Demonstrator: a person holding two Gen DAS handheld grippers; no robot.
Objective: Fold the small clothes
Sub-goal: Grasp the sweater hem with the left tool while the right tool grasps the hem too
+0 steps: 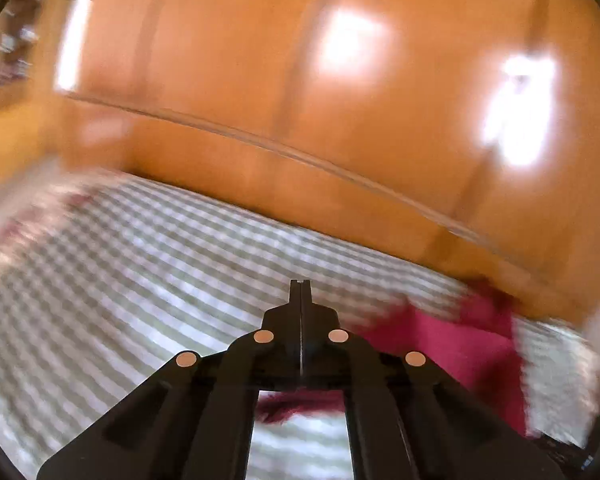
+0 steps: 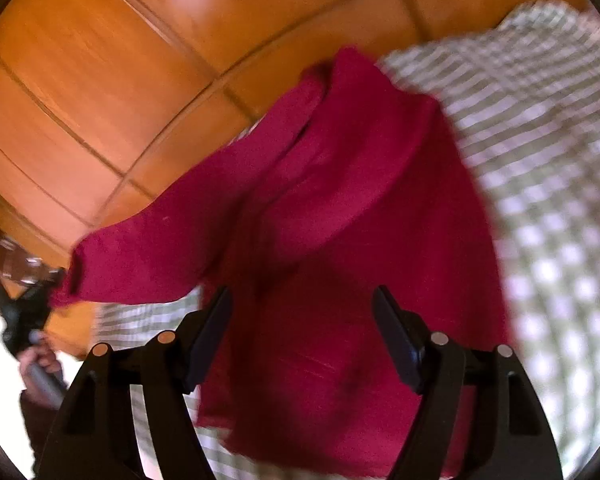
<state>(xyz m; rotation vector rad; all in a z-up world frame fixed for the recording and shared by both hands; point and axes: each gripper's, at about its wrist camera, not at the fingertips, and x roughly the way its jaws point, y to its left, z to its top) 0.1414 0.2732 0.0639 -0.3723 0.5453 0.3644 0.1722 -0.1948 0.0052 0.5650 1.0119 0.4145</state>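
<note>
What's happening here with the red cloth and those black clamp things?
A person is folding a small red garment on a green-checked cloth in front of wooden panels. The left gripper is shut; in the right wrist view it appears to pinch the end of one sleeve, drawn out to the side. The right gripper hangs open above the garment's body, gripping nothing. Both views are blurred.

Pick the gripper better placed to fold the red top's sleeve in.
Left. The left gripper looks clamped on the sleeve cuff, holding the sleeve stretched out from the red top. The right gripper is open above the top's body, gripping nothing.
</note>
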